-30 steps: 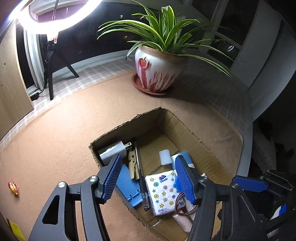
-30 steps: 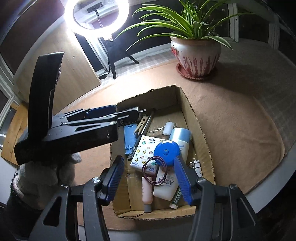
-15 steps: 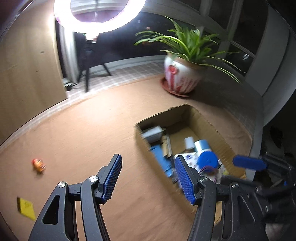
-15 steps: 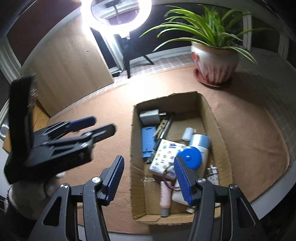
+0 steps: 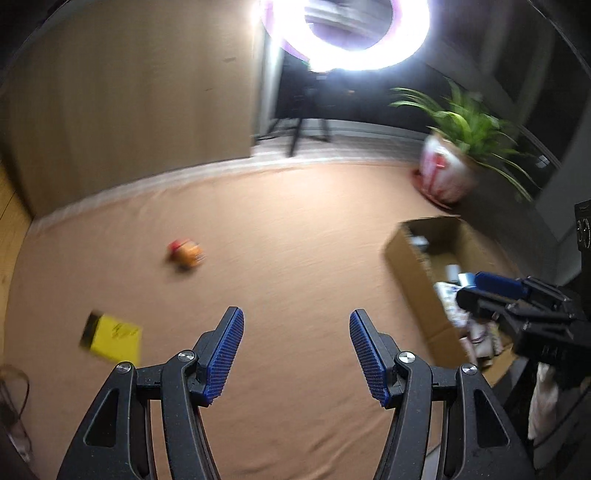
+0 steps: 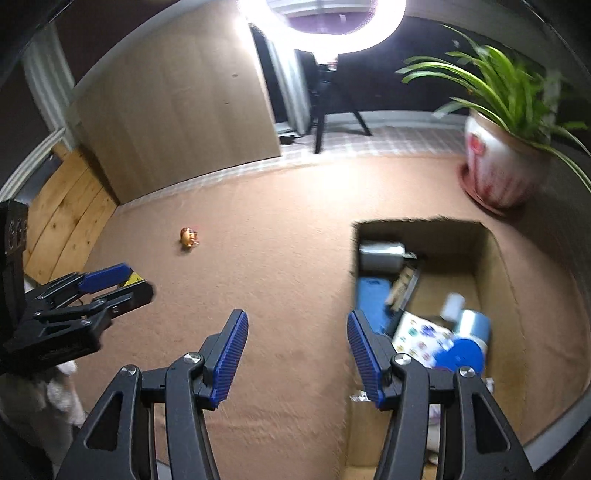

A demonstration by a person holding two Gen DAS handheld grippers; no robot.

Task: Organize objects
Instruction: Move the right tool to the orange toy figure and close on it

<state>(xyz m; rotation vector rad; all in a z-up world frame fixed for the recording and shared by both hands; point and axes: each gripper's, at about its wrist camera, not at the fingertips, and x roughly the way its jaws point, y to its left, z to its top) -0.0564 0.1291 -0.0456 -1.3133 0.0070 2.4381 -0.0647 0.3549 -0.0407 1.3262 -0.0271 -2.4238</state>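
A cardboard box (image 6: 496,254) holding several small items stands on the brown cloth at the right; it also shows in the left wrist view (image 5: 410,258). A small orange toy (image 5: 185,252) lies on the cloth ahead, also in the right wrist view (image 6: 189,237). A yellow sticky-note pad (image 5: 114,338) lies at the left. My left gripper (image 5: 295,354) is open and empty over bare cloth, right of the pad. My right gripper (image 6: 297,356) is open and empty, just left of the box. Each gripper appears in the other's view, the left (image 6: 107,284) and the right (image 5: 491,286).
A potted spider plant (image 6: 502,162) stands behind the box. A ring light (image 6: 321,22) on a tripod shines at the back. A wooden panel (image 6: 177,110) stands at the back left. The table edge curves at the right.
Both grippers swung left, away from the box. The left one went from over the box to bare cloth, bringing the toy and yellow pad closer into view.
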